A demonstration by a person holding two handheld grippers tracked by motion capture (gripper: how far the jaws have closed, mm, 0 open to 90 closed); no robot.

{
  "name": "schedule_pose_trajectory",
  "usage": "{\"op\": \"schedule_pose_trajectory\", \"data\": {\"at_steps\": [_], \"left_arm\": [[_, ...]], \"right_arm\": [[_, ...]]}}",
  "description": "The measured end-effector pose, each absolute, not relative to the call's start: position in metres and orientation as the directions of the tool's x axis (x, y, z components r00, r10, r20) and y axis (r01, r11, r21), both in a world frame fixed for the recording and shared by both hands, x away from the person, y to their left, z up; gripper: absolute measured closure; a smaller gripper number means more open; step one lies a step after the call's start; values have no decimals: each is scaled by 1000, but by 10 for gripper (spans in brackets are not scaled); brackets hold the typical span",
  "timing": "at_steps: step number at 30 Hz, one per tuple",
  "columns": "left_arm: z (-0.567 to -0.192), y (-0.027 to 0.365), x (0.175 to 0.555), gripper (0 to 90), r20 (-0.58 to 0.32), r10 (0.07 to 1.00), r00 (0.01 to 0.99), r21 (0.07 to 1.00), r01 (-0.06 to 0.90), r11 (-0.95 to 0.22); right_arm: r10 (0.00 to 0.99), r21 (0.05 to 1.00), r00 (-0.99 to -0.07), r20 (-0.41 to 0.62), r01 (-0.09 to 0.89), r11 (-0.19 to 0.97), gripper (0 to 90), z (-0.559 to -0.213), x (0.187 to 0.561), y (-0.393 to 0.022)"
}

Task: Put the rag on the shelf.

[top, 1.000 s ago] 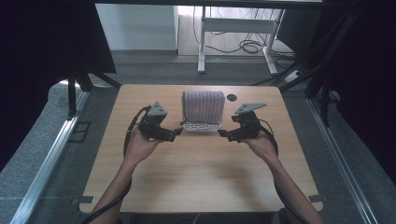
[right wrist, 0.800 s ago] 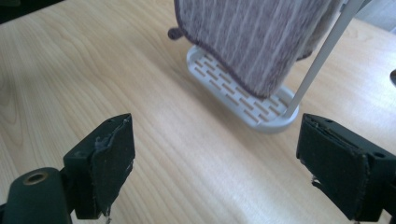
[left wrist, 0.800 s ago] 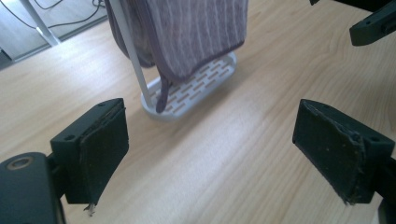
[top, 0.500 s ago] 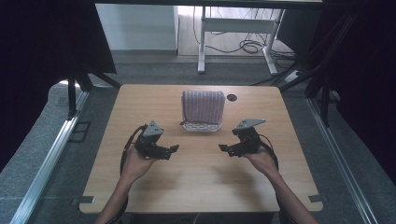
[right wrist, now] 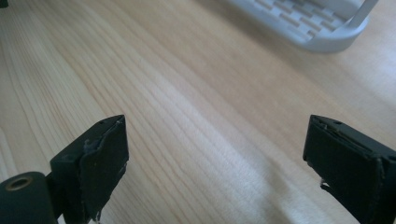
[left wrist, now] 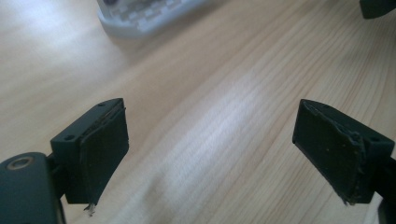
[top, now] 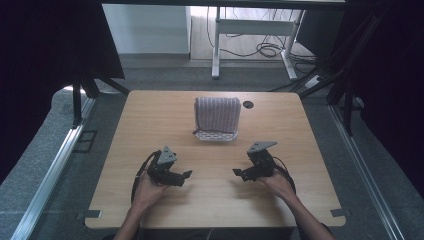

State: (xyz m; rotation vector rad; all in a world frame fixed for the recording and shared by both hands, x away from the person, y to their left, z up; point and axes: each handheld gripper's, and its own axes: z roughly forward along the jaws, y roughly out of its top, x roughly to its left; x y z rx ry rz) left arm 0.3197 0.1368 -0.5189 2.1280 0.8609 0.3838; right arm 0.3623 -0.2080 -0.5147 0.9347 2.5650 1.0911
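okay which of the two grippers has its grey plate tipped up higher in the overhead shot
The right gripper. Its grey three-cornered plate stands clear above the black body, while the left gripper carries its plate low, close against the body.

No text, label, brand, number or sign can be read on anything here.

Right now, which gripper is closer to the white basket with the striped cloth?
Right, though only slightly. The right gripper sits just right of the basket, toward the person. The left gripper sits farther off to its left. Both are open, touching nothing.
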Motion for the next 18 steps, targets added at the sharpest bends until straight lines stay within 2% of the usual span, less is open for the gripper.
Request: {"op": "schedule_pose_trajectory", "data": {"at_steps": [3,6,10,12,15,18], "left_arm": [[-532,134,321,103,-41,690,723,754,475,-453],[-540,130,321,103,10,686,727,717,474,-512],[-543,125,321,104,35,684,729,696,473,-540],[-544,125,322,104,25,686,727,694,481,-536],[-544,128,326,102,-27,699,715,683,523,-509],[-544,128,326,100,-25,707,707,682,528,-505]], "right_arm": [[616,690,-787,42,469,552,73,-524,362,-205],[613,684,-790,32,464,563,70,-532,361,-203],[615,685,-788,33,466,561,46,-540,361,-202],[613,695,-790,8,445,565,4,-544,361,-202],[608,694,-794,-1,437,572,0,-545,360,-202],[607,695,-795,-1,436,572,0,-545,360,-202]]}}
